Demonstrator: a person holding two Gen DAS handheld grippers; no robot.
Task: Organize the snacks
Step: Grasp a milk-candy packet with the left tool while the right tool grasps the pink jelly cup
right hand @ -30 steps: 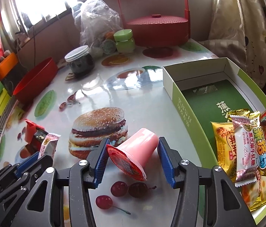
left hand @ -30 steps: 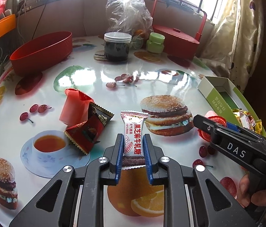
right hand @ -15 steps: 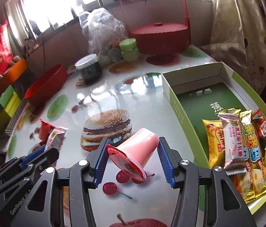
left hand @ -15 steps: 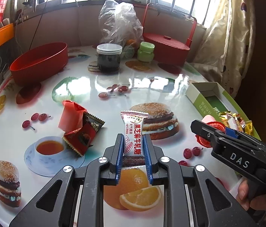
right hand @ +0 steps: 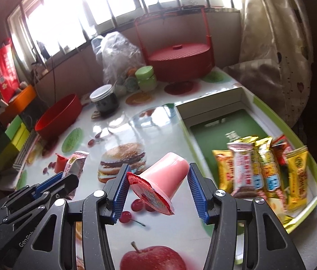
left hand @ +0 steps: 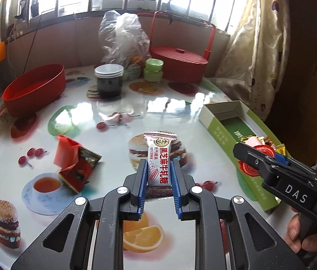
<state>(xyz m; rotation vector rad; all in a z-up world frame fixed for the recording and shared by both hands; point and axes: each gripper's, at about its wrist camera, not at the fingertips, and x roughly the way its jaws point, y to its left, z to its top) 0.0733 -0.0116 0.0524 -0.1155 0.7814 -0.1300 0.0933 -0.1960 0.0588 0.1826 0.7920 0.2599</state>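
My left gripper (left hand: 158, 168) is shut on a white candy packet (left hand: 160, 155) with red lettering, held upright above the printed tablecloth. Seen from the right wrist, the same packet (right hand: 75, 164) sticks out of the left gripper (right hand: 68, 178) at the lower left. My right gripper (right hand: 158, 166) is shut on a pink jelly cup (right hand: 166, 174) lying on its side, red foil lid toward the camera. A green and white box (right hand: 290, 130) lies just right of it, with several yellow and red snack packets (right hand: 259, 171) at its near end. Two red packets (left hand: 75, 164) lie on the table.
At the back stand a red oval bowl (left hand: 34, 90), a dark jar with a silver lid (left hand: 109, 81), a clear plastic bag (left hand: 122, 38), a small green jar (left hand: 154, 69) and a red lidded basket (left hand: 181, 60). A curtain hangs behind the box. A hand (left hand: 302, 236) grips the right tool.
Both grippers have risen off the table and drifted right toward the green box, each keeping its grip. The table looks farther below, and the red packets stay where they lay.
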